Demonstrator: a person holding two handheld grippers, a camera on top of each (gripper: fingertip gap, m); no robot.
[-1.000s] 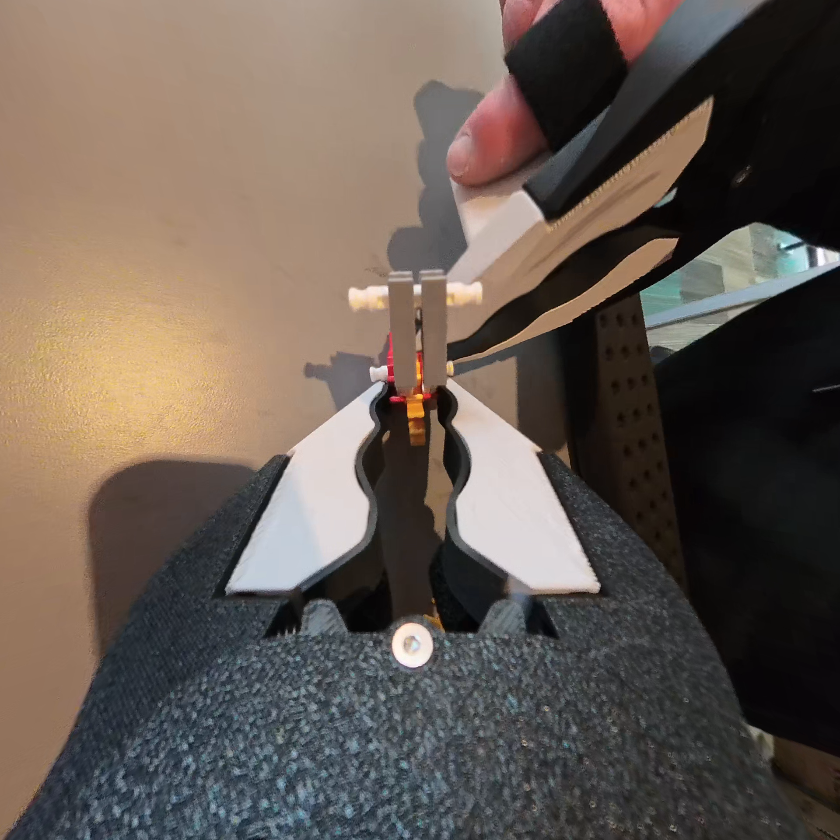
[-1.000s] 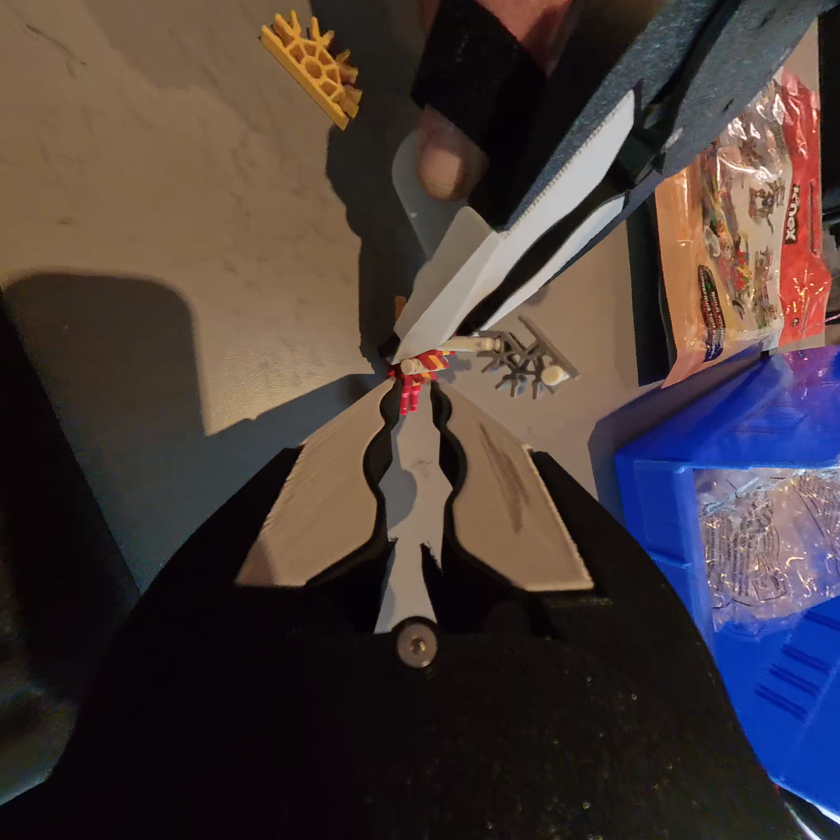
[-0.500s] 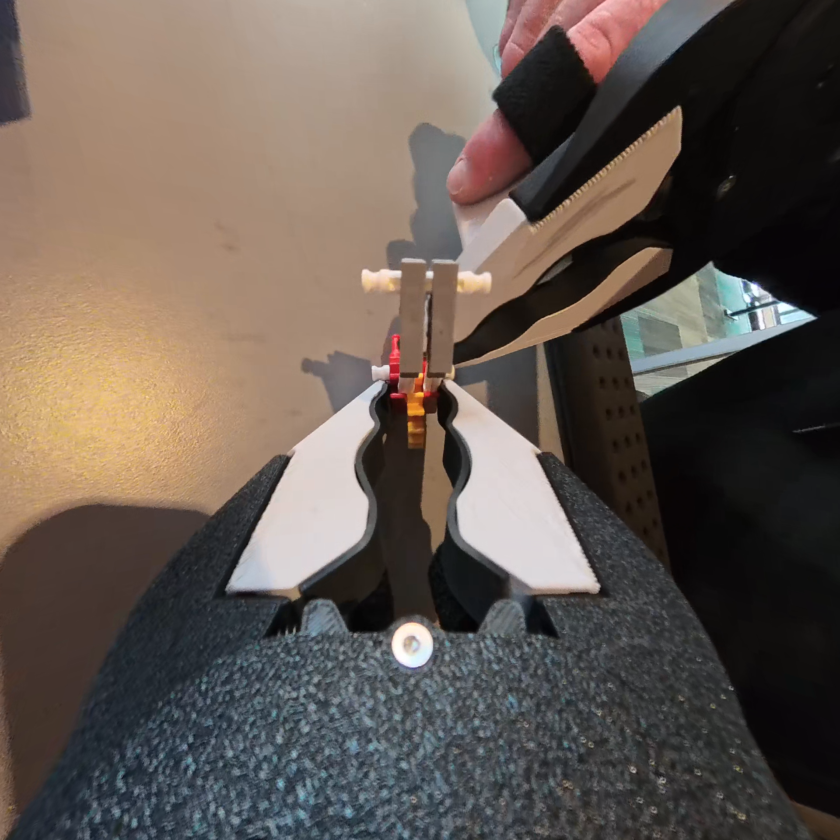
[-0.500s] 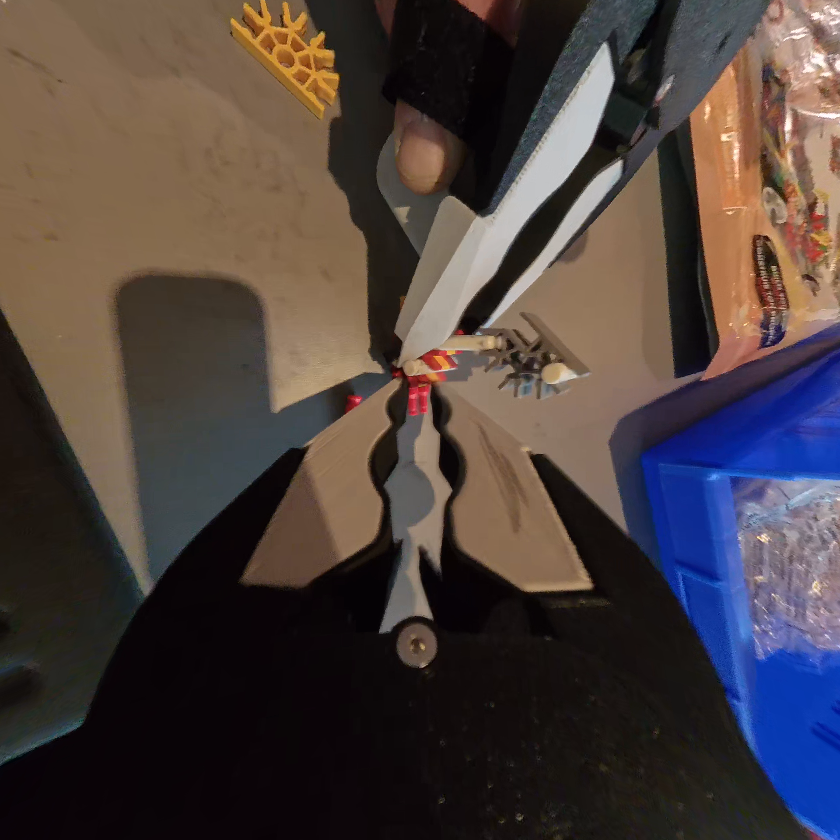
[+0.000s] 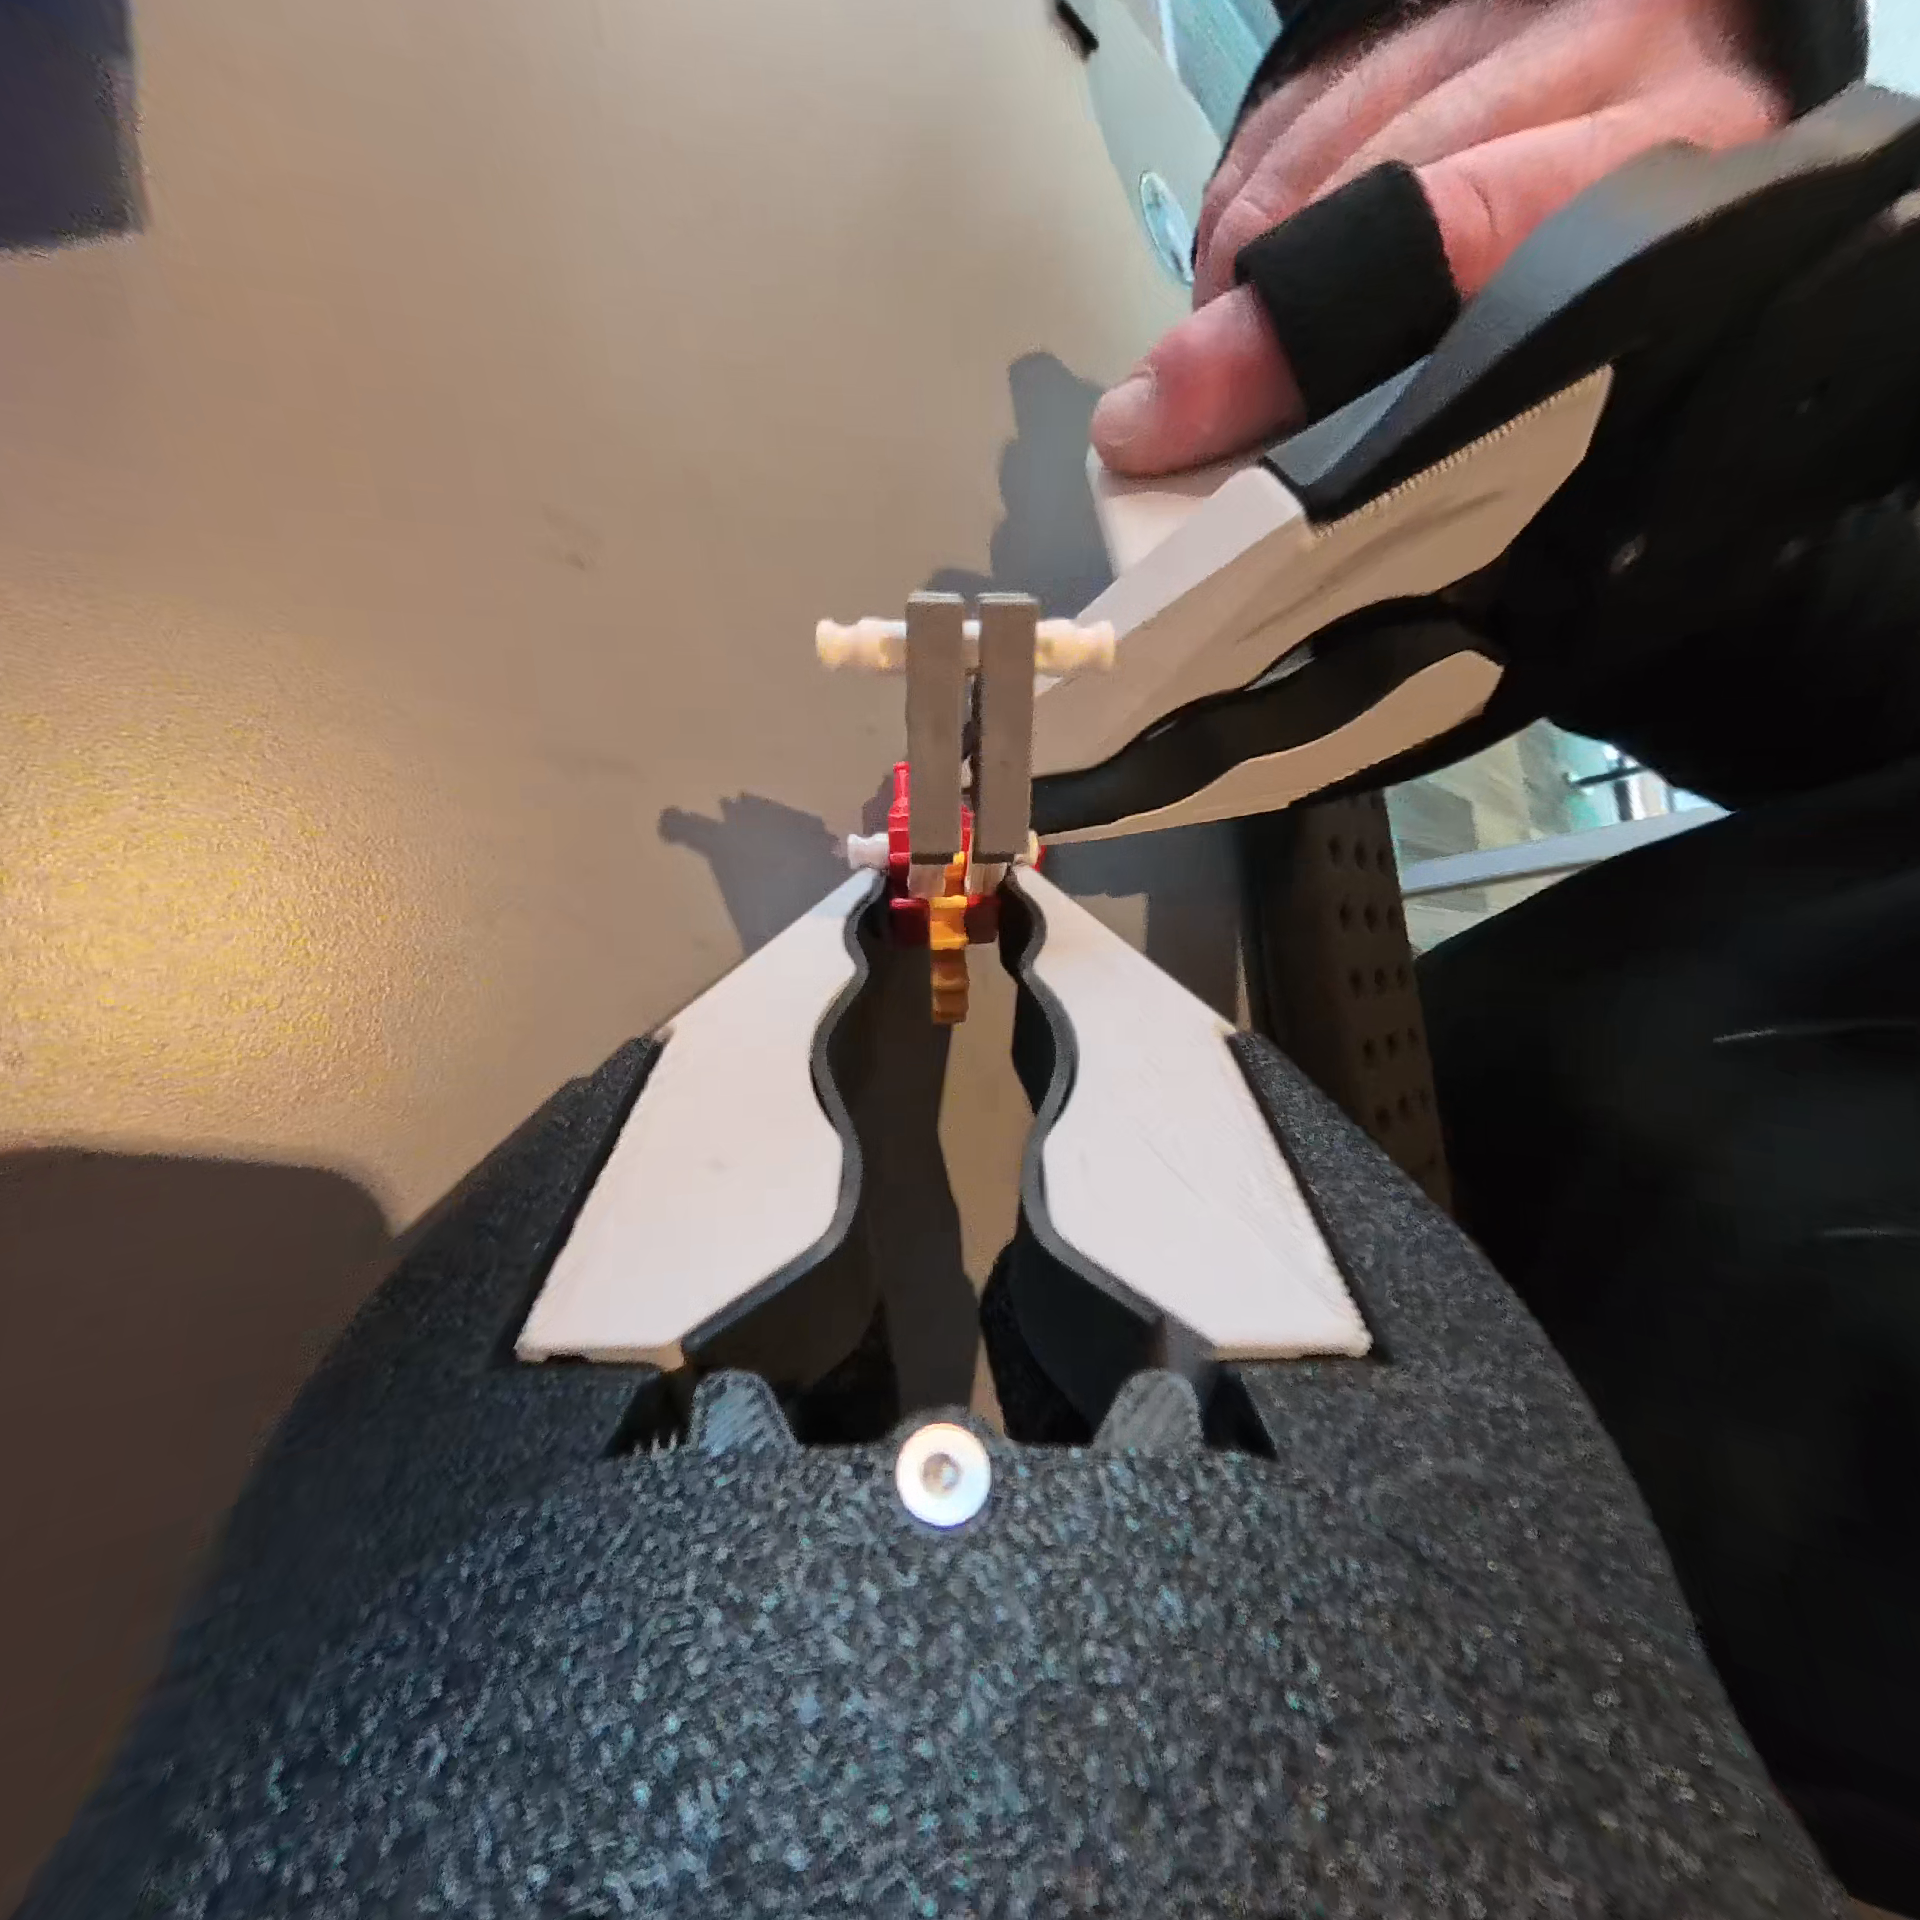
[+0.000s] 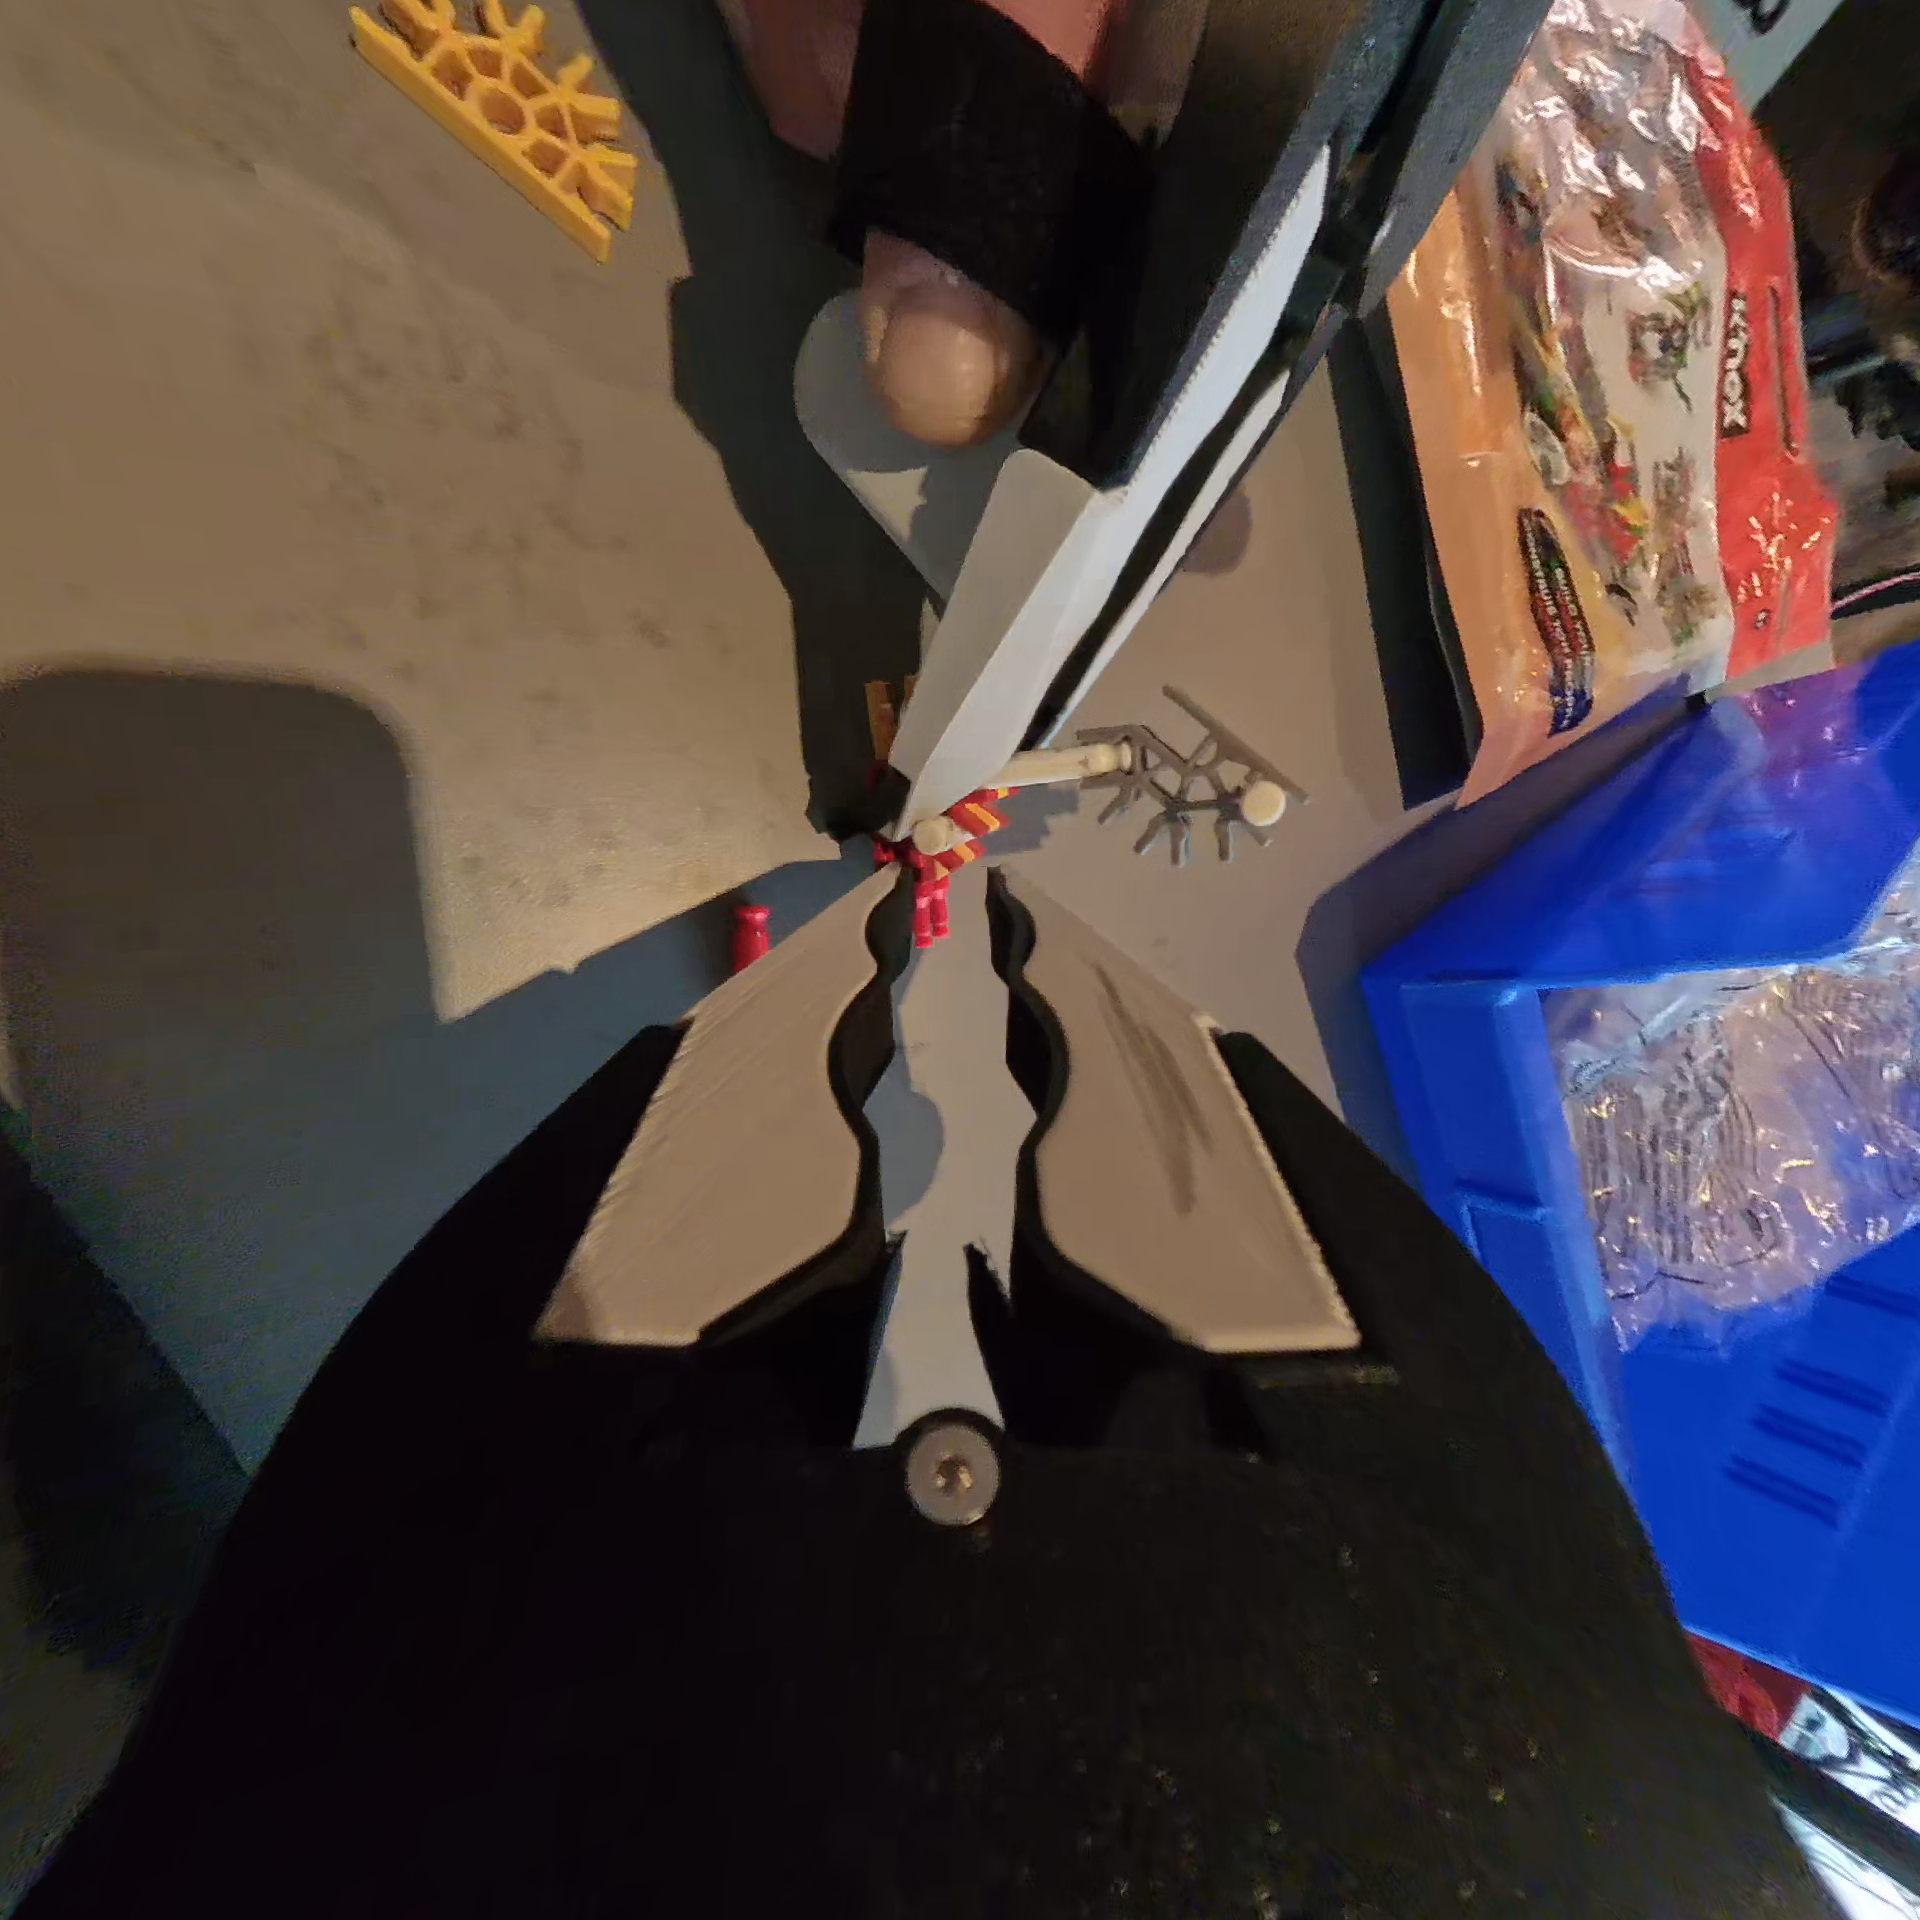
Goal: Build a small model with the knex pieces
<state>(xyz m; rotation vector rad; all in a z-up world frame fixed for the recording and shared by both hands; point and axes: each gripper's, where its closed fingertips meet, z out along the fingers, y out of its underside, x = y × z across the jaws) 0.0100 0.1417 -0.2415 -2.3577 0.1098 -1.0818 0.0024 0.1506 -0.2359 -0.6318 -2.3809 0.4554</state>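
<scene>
My left gripper (image 5: 948, 894) is shut on a small construction-toy assembly (image 5: 966, 727): red and orange connectors at its tips, two grey connectors standing up, and white rods (image 5: 862, 644) through them. My right gripper (image 5: 1039, 821) comes in from the upper right and meets the assembly's right side. In the right wrist view my right gripper (image 6: 935, 873) has the red connector (image 6: 930, 904) between its tips. The left gripper (image 6: 914, 810) comes down from above, and the grey connectors (image 6: 1184, 790) stick out to the right. Both hold it above the grey table (image 6: 312, 468).
A yellow connector (image 6: 509, 114) lies at the far left. A short red rod (image 6: 750, 930) lies left of my right fingers. A blue bin (image 6: 1558, 935) with clear plastic bags stands at the right, with an orange-red toy bag (image 6: 1621, 364) behind it. Less than 4 cm separates the two grippers' tips.
Both grippers keep their grip on the assembly. The right wrist view has shifted and tilted, and the red rod on the table has come into view. The bin sits closer.
</scene>
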